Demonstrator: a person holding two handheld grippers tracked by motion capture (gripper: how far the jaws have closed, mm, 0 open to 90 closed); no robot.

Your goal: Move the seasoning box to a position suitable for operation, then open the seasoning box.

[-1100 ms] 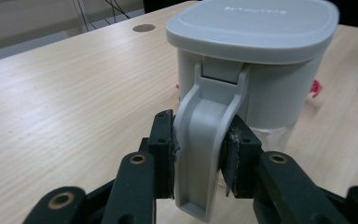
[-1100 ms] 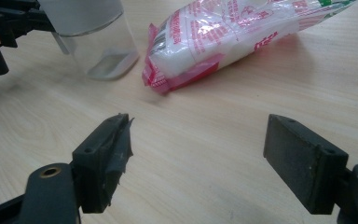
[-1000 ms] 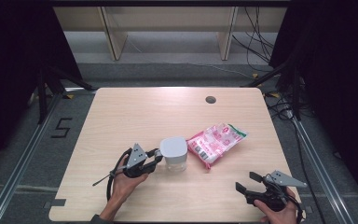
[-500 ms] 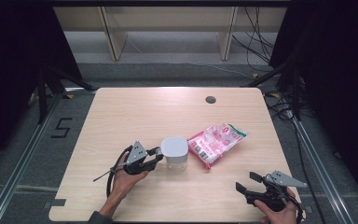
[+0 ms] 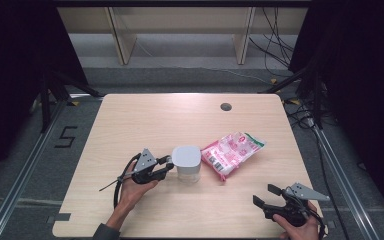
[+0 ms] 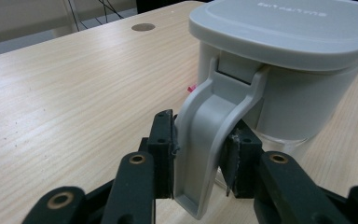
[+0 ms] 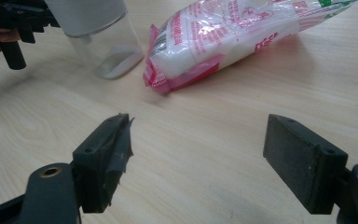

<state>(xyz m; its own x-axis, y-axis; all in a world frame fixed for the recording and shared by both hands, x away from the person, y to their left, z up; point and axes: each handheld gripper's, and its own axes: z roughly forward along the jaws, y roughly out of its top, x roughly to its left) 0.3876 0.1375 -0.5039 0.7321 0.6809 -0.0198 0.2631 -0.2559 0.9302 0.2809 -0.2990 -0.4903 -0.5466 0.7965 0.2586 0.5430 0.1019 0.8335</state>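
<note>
From above, the left gripper (image 5: 164,165) clamps the lidded container (image 5: 186,163) mid-table, beside the pink snack bag (image 5: 232,153). Its own view shows jaws pinching the grey latch handle (image 6: 200,154), probably for opening. The right gripper (image 7: 196,158) hangs open, waiting.

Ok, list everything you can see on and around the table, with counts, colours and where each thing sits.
Lidded container: one, clear body with grey lid and grey handle, middle of the table, near front.
Snack bag: one, pink and white with green end, lying flat just right of the container.
Table: one, light wood, with a round grommet hole near its far edge.
Cables: several, dark, on the floor beyond the table.
Left gripper: black, clamped on the container's handle.
Right gripper: black, jaws wide apart, front right of the table.
</note>
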